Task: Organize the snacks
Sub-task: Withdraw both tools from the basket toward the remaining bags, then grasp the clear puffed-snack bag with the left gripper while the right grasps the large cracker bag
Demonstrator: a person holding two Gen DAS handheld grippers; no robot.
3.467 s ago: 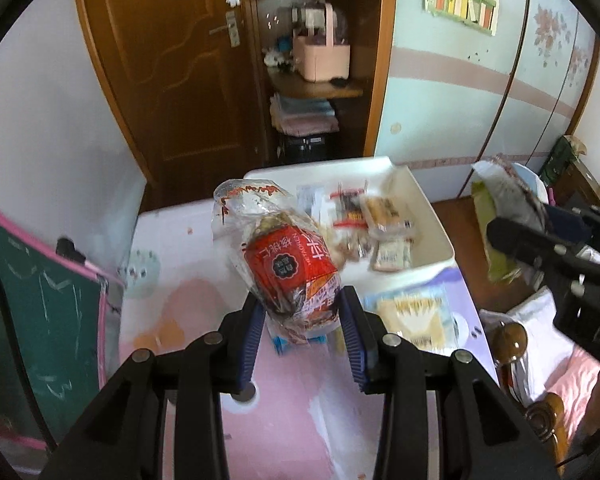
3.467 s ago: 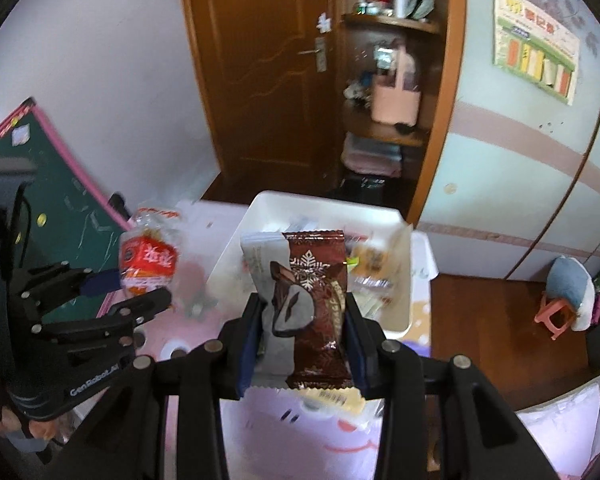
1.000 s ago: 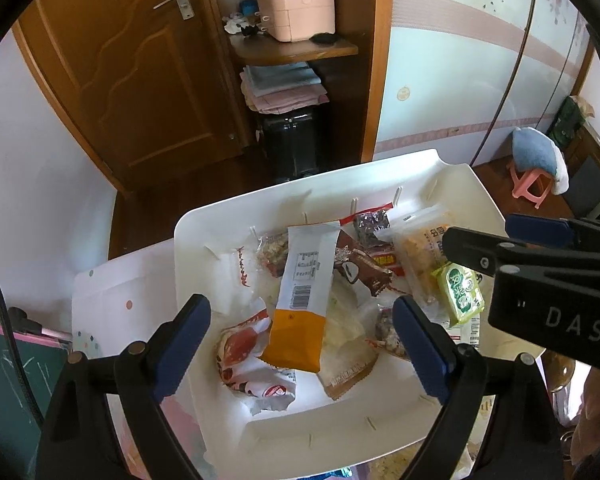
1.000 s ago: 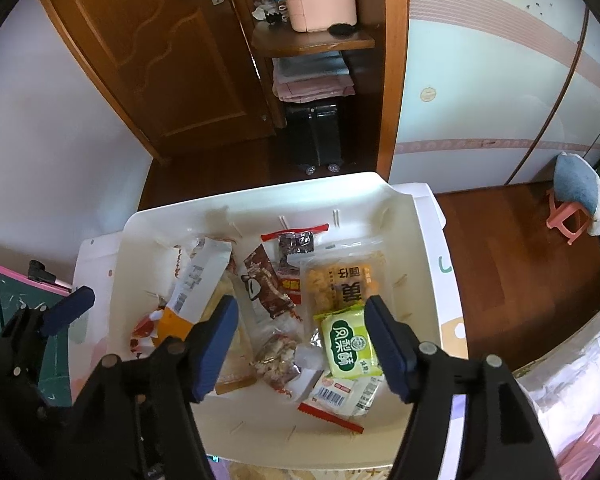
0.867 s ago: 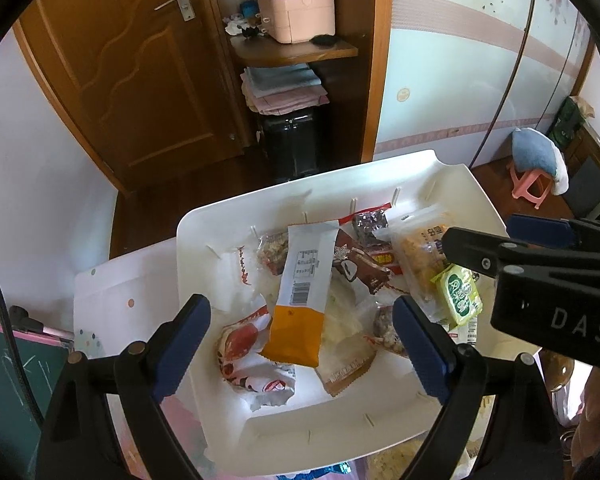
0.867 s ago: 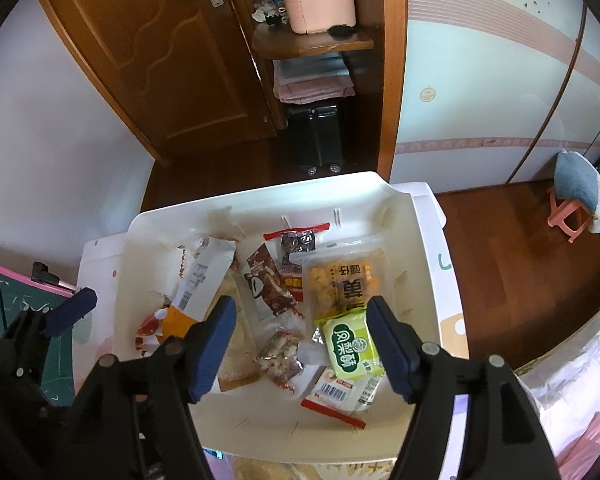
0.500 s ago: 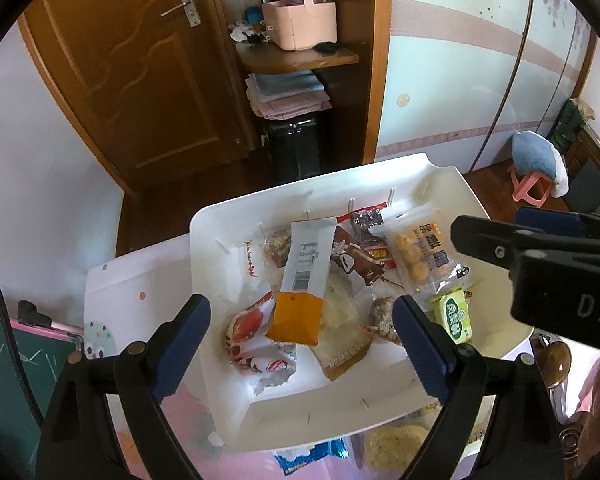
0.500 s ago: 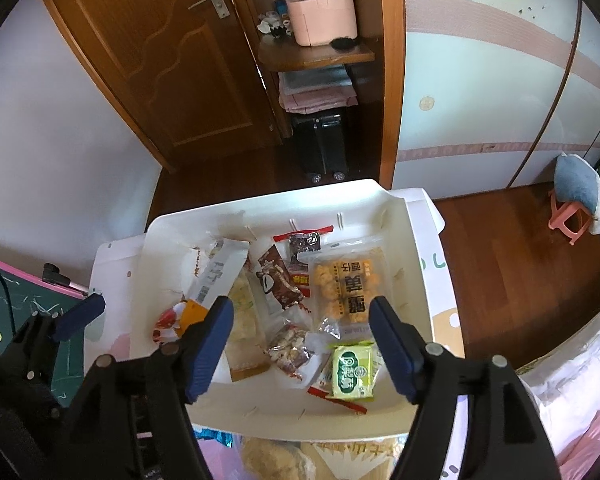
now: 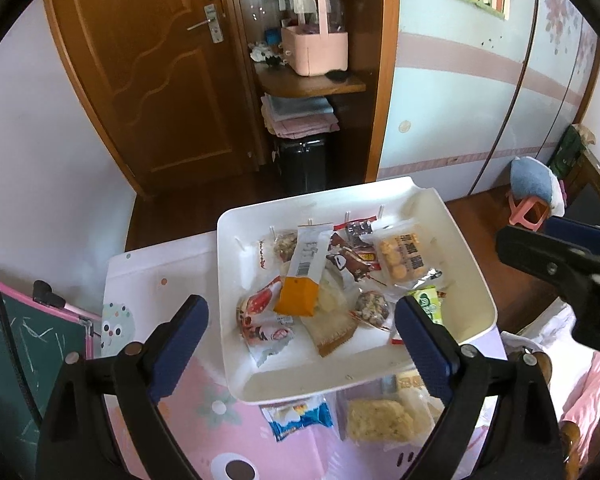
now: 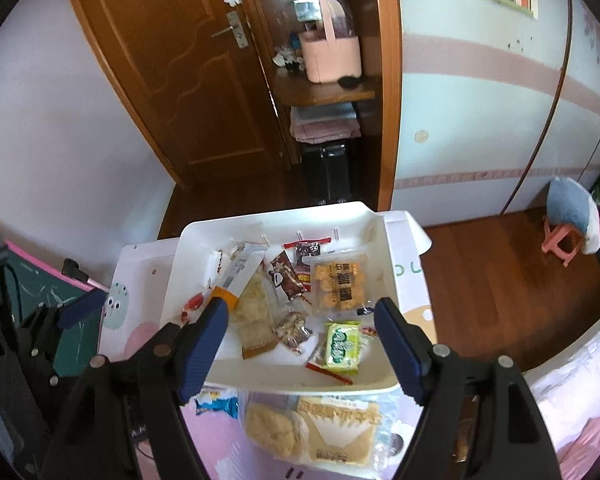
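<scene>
Your left gripper (image 9: 300, 336) hangs above the near left part of the white tray (image 9: 476, 280); its fingers (image 9: 178, 344) stand wide apart and are opening, with nothing clamped between them. Your right gripper (image 10: 300, 344) hangs over the tray's near edge, fingers likewise apart and empty.

The tray rests on the pink table (image 9: 204, 420) and holds the snacks in a loose pile: a white-and-orange stick pack (image 9: 306, 268) lying across the heap, a red-and-white packet (image 9: 260, 316) at the left, a brown chocolate wrapper (image 9: 350, 264) in the middle, a clear bag of yellow biscuits (image 9: 400, 256) at the right, a small bag of nuts (image 9: 372, 308), and a green packet (image 10: 342, 346) near the front right.

Outside the tray, just beside its near rim, lie a blue-and-white packet (image 9: 298, 418) and a clear bag of pale crackers (image 10: 320, 428) on the table.

Behind the table stand a brown door (image 9: 148, 80) and a shelf bearing a pink basket (image 9: 314, 50).
</scene>
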